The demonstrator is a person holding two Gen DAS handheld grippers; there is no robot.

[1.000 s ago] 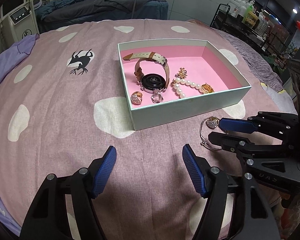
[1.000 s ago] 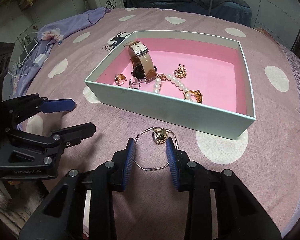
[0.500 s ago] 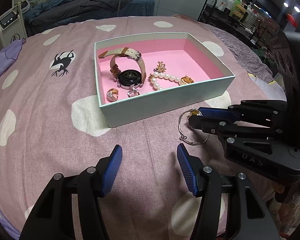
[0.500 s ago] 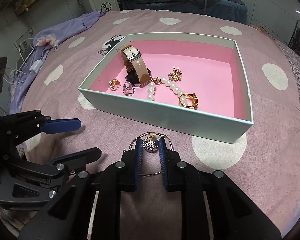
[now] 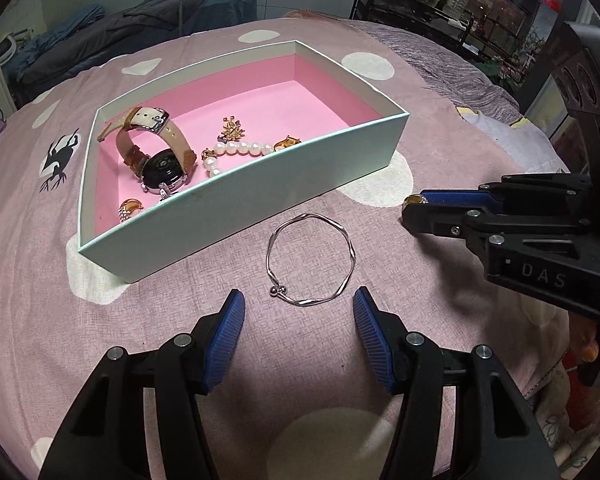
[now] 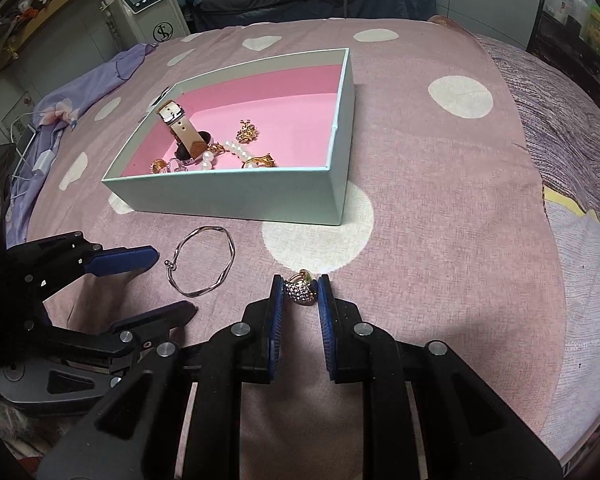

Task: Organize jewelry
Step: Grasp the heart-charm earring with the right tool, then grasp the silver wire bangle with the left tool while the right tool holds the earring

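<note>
Bedspread [image 5: 140, 320] carries our box [image 5: 260, 196], watch and pearls already inside; our left gripper [image 5: 298, 312] hangs unclenched just short of the bangle [image 5: 312, 258], ready to collect it; our right gripper [image 6: 300, 292] pinches the ring [image 6: 300, 290] for boxing.

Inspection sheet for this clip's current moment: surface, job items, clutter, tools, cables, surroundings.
Surface: pink spotted bedspread.
Job's things: open box holding watch, pearl string and small gold pieces; silver bangle on the bedspread outside the box.
Clutter: purple cloth.
Grippers: right tool shut on jewelled ring; left tool open, near the bangle.
Cables: white charger lead.
Surroundings: white machine, shelf rack.
</note>
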